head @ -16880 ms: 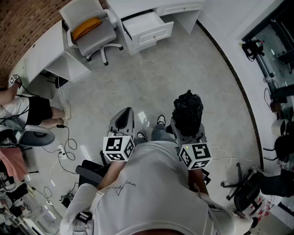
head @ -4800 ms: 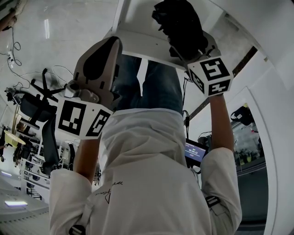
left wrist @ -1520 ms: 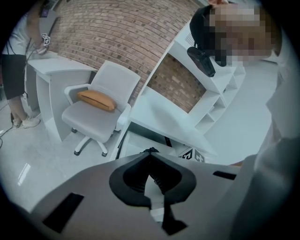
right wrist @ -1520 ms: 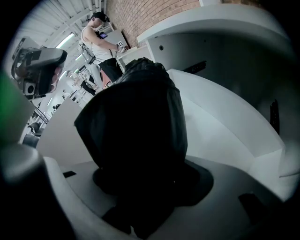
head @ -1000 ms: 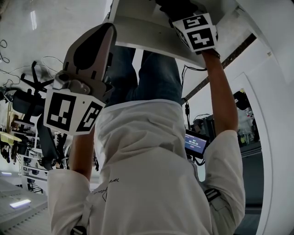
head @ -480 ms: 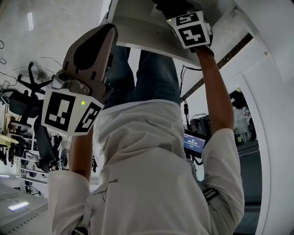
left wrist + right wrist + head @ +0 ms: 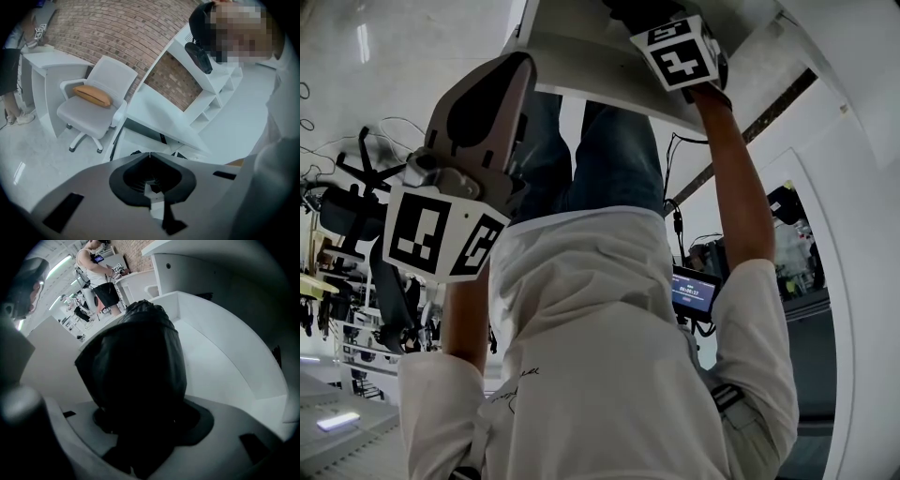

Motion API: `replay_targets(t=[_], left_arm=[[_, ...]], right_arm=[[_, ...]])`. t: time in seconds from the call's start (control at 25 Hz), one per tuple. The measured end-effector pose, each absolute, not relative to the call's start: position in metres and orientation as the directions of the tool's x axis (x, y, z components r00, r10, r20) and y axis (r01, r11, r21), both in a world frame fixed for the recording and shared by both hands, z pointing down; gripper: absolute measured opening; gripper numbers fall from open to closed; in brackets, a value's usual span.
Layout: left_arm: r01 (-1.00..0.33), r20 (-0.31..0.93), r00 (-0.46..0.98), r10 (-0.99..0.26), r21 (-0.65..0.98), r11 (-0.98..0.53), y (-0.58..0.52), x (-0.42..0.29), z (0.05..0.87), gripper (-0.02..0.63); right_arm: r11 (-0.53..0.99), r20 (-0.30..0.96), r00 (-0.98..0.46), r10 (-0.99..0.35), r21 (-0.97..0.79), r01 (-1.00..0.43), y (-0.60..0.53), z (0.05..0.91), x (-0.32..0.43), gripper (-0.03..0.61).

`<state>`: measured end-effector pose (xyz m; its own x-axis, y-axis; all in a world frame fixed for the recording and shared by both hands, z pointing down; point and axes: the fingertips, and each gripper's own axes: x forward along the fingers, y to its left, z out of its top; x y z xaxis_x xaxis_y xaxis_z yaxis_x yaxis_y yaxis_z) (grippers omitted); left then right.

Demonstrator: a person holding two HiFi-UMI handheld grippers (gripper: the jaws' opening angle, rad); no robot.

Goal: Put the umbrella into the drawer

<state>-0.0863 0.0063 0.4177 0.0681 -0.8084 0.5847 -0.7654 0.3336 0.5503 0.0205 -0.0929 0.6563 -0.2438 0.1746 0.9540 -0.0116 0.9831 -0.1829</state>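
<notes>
Crept further up since a moment ago, right gripper (image 7: 679, 49) half cut off by head view's top edge; jaws clamped on bunched black fabric umbrella (image 7: 136, 366) between open white drawer (image 7: 225, 357) walls, bare floor alongside. Left gripper (image 7: 150, 157) jaws closed, empty.

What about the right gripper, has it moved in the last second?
Yes: right gripper, gripping the black folded umbrella, moved farther past the white drawer front.

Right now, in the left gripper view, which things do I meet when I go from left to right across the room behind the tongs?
white desk → white chair with an orange cushion on its seat → slanted white tabletop → white shelves
</notes>
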Motion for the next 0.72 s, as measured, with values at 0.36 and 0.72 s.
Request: replay_targets(t=[0.36,0.72], left_arm=[[-0.775,0.592,0.066,-0.804,0.538,0.332,0.009,-0.078,0.411,0.018],[-0.789,0.586,0.086,-0.806,0.533,0.305,0.003,-0.069,0.409,0.018]], right_arm=[[0.982,0.957,-0.225,0.184,-0.189,-0.002,-0.090,0.663,0.024,0.256],[0.985,0.964,-0.206,0.167,-0.172,-0.004,-0.092,0.672,0.022,0.256]])
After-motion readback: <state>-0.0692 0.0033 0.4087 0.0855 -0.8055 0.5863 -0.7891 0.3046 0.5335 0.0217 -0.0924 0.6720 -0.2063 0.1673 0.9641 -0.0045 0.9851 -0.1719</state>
